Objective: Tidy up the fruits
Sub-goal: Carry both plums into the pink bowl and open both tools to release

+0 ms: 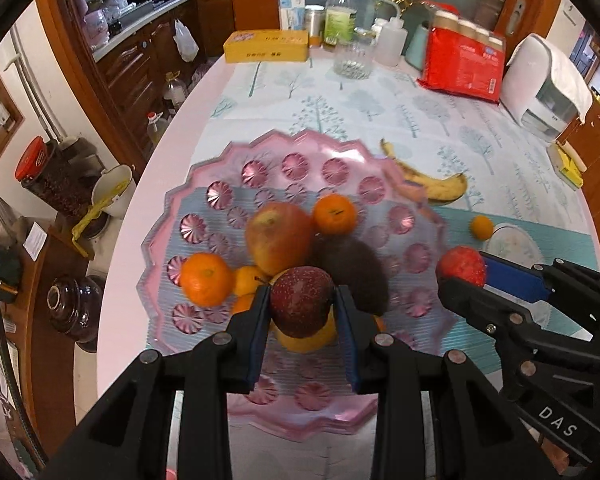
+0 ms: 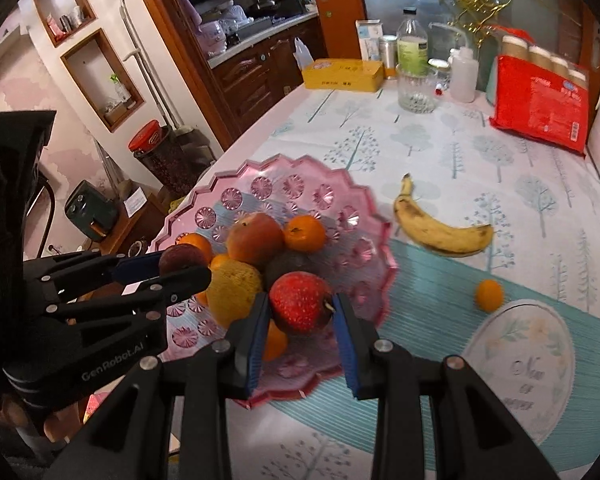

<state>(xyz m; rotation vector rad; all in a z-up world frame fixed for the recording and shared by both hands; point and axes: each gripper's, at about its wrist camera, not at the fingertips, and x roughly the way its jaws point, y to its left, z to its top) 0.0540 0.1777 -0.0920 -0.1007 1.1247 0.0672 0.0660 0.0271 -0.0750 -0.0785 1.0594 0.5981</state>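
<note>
A: What does the left gripper (image 1: 302, 304) have?

B: Its two blue pads are clamped on a dark red apple (image 1: 301, 301), one pad on either side. The apple hangs above the pink scalloped fruit tray (image 1: 204, 184), over the heap of fruit there.

A: And the right gripper (image 2: 301, 307)?

B: Clamped as well, on a bright red apple (image 2: 300, 303) with its stem against the right-hand pad. It sits over the near edge of the same tray, just right of the left gripper.

A: What lies in the tray below them?

B: Beyond the left gripper's fingertips a big red-and-yellow apple (image 1: 278, 236) with a tangerine (image 1: 335, 214) touching its right side. A dark avocado (image 1: 350, 276) lies just right of the held apple, and another tangerine (image 1: 206, 279) lies to its left. From the right wrist a yellowish round fruit (image 2: 235, 292) shows just left of the bright apple.

A: Anything still loose on the bench (image 2: 452, 160)?

B: A banana (image 2: 440, 228) lies beyond and to the right of the right gripper, just outside the tray rim. A small orange fruit (image 2: 489, 295) sits nearer, also to the right, beside a round white coaster (image 2: 520, 364) on a teal mat (image 2: 428, 280)
</note>
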